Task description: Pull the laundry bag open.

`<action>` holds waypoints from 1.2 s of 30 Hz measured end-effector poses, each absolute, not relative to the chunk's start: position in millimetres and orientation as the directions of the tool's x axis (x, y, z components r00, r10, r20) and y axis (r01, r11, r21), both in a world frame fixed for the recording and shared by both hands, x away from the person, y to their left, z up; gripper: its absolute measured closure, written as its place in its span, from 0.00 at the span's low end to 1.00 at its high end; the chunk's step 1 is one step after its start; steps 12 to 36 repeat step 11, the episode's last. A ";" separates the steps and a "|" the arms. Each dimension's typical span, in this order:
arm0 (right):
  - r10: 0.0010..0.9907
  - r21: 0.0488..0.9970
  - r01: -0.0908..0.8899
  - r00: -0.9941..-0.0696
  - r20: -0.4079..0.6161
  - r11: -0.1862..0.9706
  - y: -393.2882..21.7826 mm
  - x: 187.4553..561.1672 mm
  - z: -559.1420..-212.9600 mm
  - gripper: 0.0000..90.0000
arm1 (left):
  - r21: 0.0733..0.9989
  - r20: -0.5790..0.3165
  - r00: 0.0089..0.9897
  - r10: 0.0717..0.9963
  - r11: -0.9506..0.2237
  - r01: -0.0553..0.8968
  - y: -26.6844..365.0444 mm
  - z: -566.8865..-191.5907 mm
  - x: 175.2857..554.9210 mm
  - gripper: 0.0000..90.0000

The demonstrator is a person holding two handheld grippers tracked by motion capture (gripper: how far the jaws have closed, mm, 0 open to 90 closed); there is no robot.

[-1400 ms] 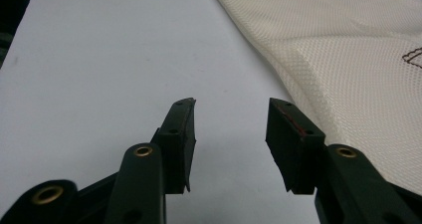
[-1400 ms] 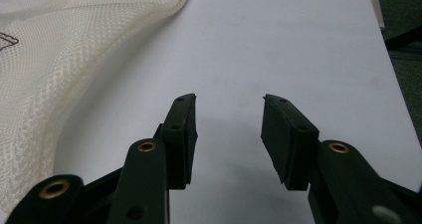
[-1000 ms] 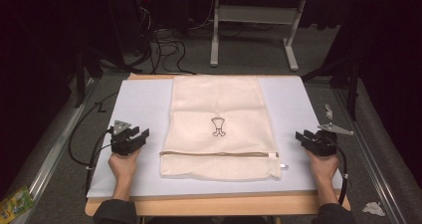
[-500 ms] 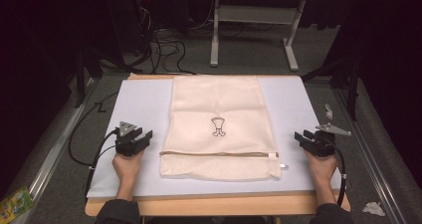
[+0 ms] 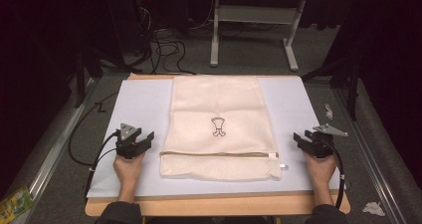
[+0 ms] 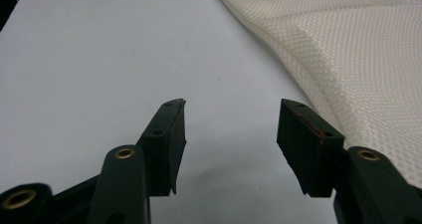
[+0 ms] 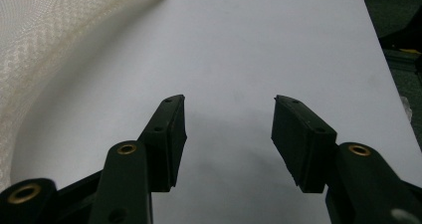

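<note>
Two grippers rest low over a pale mat [image 5: 134,99], one at each side of a cream mesh bag [image 5: 216,109]; the bag lies flat at the middle of the mat, its zipped end nearest the person, a small dark emblem [image 5: 218,127] printed at its centre. Left gripper [image 5: 144,140]: just beside the bag's near left corner, not touching it; its jaws have just been opening and stand apart with nothing between them (bare mat shows in the gap in the left gripper view [image 6: 230,134]), the mesh passing along its right jaw. Right gripper [image 5: 299,140]: near the bag's near right corner, a strip of mat between the two; its jaws have likewise just been opening and stand wide, holding nothing, with bare mat between them in the right gripper view [image 7: 229,134] and the bag's edge [image 7: 59,50] off to the upper left. A zip pull [image 5: 282,166] projects from the bag's right edge; the mat sits on a wooden table [image 5: 219,204].
</note>
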State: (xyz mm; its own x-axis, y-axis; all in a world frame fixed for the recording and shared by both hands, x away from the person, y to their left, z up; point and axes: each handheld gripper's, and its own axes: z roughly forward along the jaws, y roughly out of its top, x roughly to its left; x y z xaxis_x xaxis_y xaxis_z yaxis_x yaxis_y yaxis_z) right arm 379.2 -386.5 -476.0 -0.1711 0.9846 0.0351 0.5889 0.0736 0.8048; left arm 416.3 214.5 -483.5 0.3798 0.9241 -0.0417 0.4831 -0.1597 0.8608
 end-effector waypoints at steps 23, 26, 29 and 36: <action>0.985 0.806 0.587 -0.173 0.031 0.078 -386.1 379.1 -476.2 0.47 | 0.856 -0.047 0.377 0.925 -0.157 0.492 214.9 -483.8 417.4 0.49; 0.985 0.806 0.587 -0.173 0.031 0.078 -386.1 379.1 -476.2 0.47 | 0.856 -0.047 0.377 0.925 -0.157 0.492 214.9 -483.8 417.4 0.49; 0.985 0.806 0.587 -0.173 0.031 0.078 -386.1 379.1 -476.2 0.47 | 0.856 -0.047 0.377 0.925 -0.157 0.492 214.9 -483.8 417.4 0.49; 0.985 0.806 0.587 -0.173 0.031 0.078 -386.1 379.1 -476.2 0.47 | 0.856 -0.047 0.377 0.925 -0.157 0.492 214.9 -483.8 417.4 0.49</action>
